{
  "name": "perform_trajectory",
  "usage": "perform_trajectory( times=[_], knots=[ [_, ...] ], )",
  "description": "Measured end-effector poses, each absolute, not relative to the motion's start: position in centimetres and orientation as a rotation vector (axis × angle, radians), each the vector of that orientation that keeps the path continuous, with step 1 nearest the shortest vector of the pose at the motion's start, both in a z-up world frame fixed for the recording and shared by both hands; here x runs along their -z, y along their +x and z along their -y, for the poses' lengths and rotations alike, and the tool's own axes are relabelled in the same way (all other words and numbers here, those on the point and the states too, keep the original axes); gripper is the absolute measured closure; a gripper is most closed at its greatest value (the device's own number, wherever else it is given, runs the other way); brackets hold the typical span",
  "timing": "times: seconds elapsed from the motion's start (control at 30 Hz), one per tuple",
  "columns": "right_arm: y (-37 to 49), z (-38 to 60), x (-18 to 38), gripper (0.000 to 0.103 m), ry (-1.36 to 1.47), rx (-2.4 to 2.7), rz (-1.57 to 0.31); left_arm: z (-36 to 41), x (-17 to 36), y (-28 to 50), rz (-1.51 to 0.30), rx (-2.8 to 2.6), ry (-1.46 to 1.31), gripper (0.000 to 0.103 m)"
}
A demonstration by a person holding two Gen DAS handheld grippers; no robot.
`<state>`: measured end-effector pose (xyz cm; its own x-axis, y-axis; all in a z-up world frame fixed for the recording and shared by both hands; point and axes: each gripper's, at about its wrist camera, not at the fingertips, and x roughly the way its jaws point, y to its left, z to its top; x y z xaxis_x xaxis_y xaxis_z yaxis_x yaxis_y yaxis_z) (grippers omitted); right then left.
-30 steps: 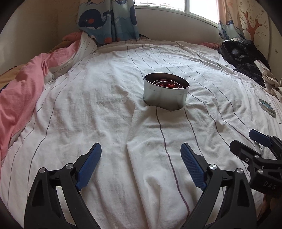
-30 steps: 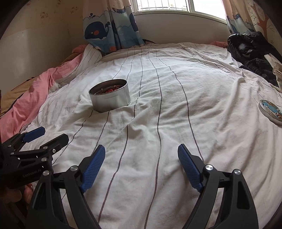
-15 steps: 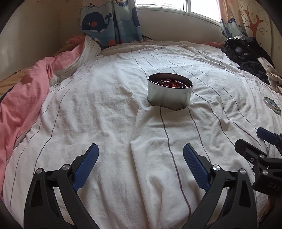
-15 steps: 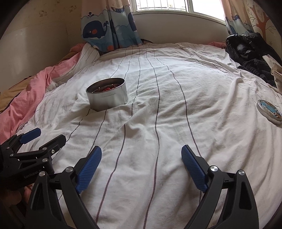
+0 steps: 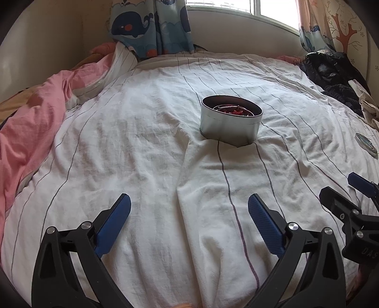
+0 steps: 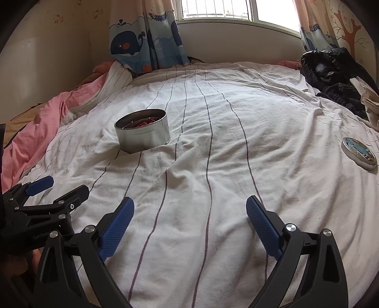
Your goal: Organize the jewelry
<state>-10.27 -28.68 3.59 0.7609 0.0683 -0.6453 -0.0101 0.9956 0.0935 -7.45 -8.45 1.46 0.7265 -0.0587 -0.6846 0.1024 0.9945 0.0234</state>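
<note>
Both grippers opening over the bed, tin ahead

Nearest me, my left gripper [image 5: 189, 213] and right gripper [image 6: 189, 213] hang over the striped sheet [image 6: 213, 189], fingers spreading wide with nothing between them. Farther on, the open round tin [image 5: 231, 120] holding red jewelry sits straight ahead of the left fingers, so I judge that hand better lined up. Its lid [image 6: 358, 152] lies well right of the tin.

Both wrist views look forward and downward along their gripper fingers, low over the bed [image 5: 151, 147], facing the window [image 6: 215, 9]; both share the round tin [image 5: 231, 120] and its lid [image 6: 358, 154], each glimpsing the other gripper
</note>
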Motion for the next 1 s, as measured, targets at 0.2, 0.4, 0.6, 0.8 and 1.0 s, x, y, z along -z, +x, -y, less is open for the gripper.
perform_trajectory(
  times=[0.2,0.4,0.6,0.8,1.0],
  knots=[
    [-10.3,28.7,-3.6,0.011,0.088,-0.044,-0.702,8.5,-1.4,-7.3,-0.762,0.084,0.059,0.008],
    [-10.3,28.8,-3.7,0.011,0.090,-0.042,-0.702,8.5,-1.3,-7.2,-0.774,0.072,0.060,0.008],
    [-10.2,28.8,-3.6,0.011,0.092,-0.042,-0.704,8.4,-1.1,-7.0,-0.789,0.069,0.058,0.008],
    [-10.2,28.8,-3.6,0.011,0.092,-0.041,-0.705,8.4,-1.0,-6.8,-0.803,0.076,0.055,0.008],
    [-10.2,28.9,-3.6,0.011,0.093,-0.041,-0.706,7.6,-1.1,-6.4,-0.832,0.092,0.009,0.008]
  ],
)
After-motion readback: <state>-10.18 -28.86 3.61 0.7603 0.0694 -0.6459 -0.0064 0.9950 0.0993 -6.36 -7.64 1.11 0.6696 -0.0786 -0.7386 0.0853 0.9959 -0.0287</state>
